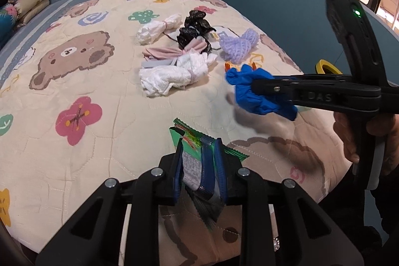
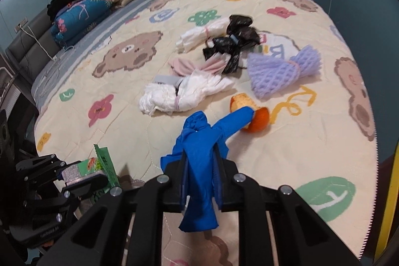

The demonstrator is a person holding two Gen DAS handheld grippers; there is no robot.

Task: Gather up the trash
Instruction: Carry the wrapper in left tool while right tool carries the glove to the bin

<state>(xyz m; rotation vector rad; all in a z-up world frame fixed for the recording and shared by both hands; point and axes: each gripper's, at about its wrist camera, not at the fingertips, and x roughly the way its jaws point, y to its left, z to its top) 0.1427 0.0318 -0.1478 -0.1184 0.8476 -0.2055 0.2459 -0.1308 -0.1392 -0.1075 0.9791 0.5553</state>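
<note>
Left gripper (image 1: 199,163) tilted down, clenched on green wrapper (image 1: 192,141), right gripper (image 2: 200,181) angled down, grasping blue glove (image 2: 199,153) above bedspread (image 2: 311,146)

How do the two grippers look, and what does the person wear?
Both grippers are black plastic with silver bolts and blue finger pads: left gripper, right gripper. The right one shows a green light and the letters "DAS". A ring is visible.

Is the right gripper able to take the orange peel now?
Probably not: the right gripper is shut on the blue glove. The orange peel lies uncovered just ahead.
</note>
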